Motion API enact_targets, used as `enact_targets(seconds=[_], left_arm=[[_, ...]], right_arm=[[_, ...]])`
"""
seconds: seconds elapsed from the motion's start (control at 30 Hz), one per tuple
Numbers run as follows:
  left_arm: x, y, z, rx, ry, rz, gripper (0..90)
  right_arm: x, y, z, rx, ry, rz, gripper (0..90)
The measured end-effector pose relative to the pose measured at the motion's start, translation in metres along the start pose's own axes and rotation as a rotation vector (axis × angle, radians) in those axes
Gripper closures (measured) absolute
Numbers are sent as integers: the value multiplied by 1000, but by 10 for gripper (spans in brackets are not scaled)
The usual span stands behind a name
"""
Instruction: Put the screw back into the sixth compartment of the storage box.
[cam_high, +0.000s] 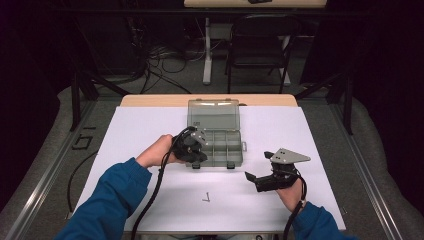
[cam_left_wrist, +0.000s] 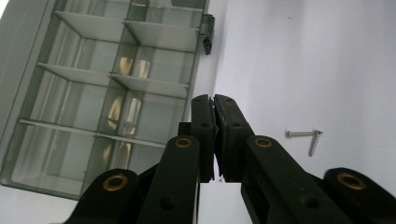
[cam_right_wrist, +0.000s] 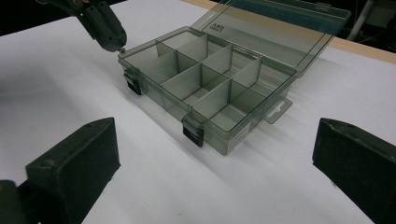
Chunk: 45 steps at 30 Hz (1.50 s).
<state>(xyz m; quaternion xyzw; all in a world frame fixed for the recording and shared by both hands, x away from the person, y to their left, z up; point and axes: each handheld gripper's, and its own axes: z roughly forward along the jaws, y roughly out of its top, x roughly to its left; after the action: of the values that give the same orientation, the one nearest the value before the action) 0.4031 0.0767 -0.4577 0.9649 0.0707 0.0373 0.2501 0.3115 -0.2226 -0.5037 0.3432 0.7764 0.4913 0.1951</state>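
the smoky clear plastic compartment box (cam_high: 215, 145) sits at table centre, lid open and standing toward twelve o'clock, long axis running nine to three, latches facing six. the left gripper (cam_high: 196, 161) hovers at the box's seven o'clock corner, jaws pressed together; in the right gripper view something tiny shows at its tip, too small to tell. the right gripper (cam_high: 260, 175), at the box's four o'clock, stands wide with nothing between its pads. two small silver screws (cam_high: 206, 197) lie in an l at six o'clock on the white table sheet (cam_high: 140, 130).
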Motion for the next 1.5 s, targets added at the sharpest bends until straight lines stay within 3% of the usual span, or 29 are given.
enact_targets(seconds=[0.3,1.17,1.5], left_arm=[[12,8,-4,3,13,-10,867],[31,10,31,88,23,-48,866],[36,10,42,114,22,-45,864]], right_arm=[[0,0,0,2,-2,-3,0],[0,0,0,4,-1,-1,0],[0,0,0,7,2,0,0]])
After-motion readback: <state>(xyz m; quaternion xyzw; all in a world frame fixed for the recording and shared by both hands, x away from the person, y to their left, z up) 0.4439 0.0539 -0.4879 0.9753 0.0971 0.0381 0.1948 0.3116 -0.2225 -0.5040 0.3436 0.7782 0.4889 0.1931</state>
